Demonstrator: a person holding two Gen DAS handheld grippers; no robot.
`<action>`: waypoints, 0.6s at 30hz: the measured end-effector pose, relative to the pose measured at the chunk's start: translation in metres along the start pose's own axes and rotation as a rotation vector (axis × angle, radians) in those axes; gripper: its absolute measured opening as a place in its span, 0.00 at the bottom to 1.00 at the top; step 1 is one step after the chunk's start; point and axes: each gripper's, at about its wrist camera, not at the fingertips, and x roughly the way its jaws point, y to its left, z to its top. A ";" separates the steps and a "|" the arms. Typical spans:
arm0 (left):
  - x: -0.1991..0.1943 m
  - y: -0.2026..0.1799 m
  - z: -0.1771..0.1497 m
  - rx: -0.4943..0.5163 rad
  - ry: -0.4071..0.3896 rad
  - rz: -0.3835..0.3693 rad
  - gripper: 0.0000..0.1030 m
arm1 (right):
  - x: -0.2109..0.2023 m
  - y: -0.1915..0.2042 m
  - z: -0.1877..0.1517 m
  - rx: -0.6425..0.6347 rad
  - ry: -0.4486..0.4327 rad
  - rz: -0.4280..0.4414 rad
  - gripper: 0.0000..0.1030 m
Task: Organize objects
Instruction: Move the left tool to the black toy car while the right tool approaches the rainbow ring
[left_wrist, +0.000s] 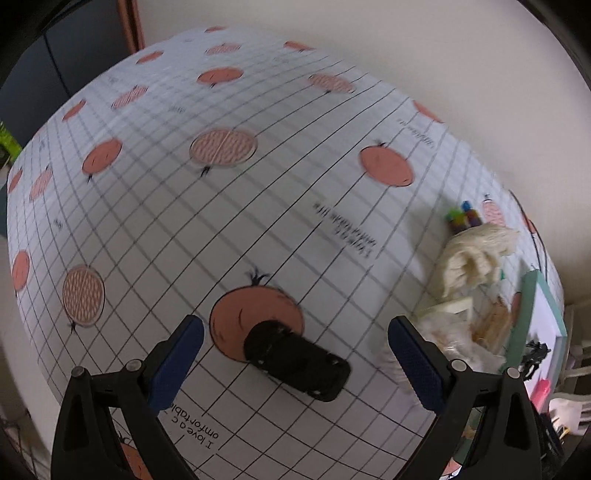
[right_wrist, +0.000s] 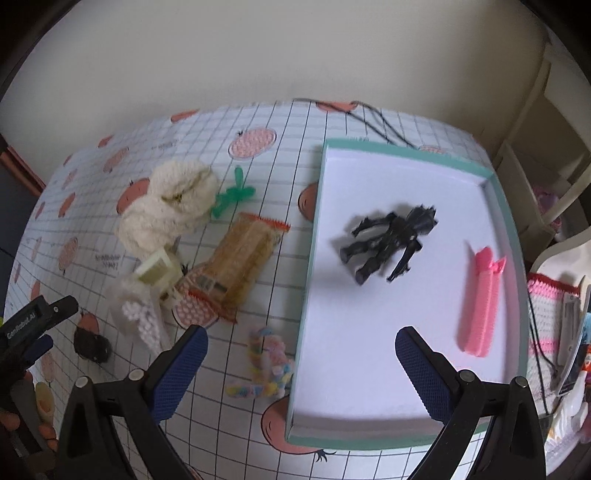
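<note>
- Blue-padded fingers of the left gripper (left_wrist: 295, 363) are held spread wide, nothing pinched; a black cylindrical object (left_wrist: 295, 360) is seen lying on the tablecloth (left_wrist: 258, 206) between them, untouched.
- The right gripper (right_wrist: 301, 369) is likewise held spread and empty, its right finger over the near edge of the teal-rimmed tray (right_wrist: 314, 236).
- Only in the right wrist view are the tray's contents shown: a black action figure (right_wrist: 391, 240) near the middle and a pink comb (right_wrist: 480, 310) to its right.
- Left of the tray, pastel candies (right_wrist: 266, 365) are seen nearest, then a bag of white pellets (right_wrist: 142, 321), a snack packet (right_wrist: 240, 266), a green tie (right_wrist: 232, 195) and cream yarn (right_wrist: 170, 203) farther off.
- Only in the left wrist view are coloured markers (left_wrist: 463, 218) shown, beyond the yarn.
</note>
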 end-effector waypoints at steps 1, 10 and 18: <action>0.002 0.004 -0.001 -0.011 0.006 0.008 0.97 | 0.003 0.002 -0.001 -0.002 0.011 -0.002 1.00; 0.017 0.018 -0.007 -0.070 0.057 0.026 0.97 | 0.013 0.011 -0.011 -0.043 0.048 0.013 0.89; 0.024 0.013 -0.012 -0.033 0.090 0.016 0.94 | 0.019 0.012 -0.010 -0.062 0.063 -0.003 0.65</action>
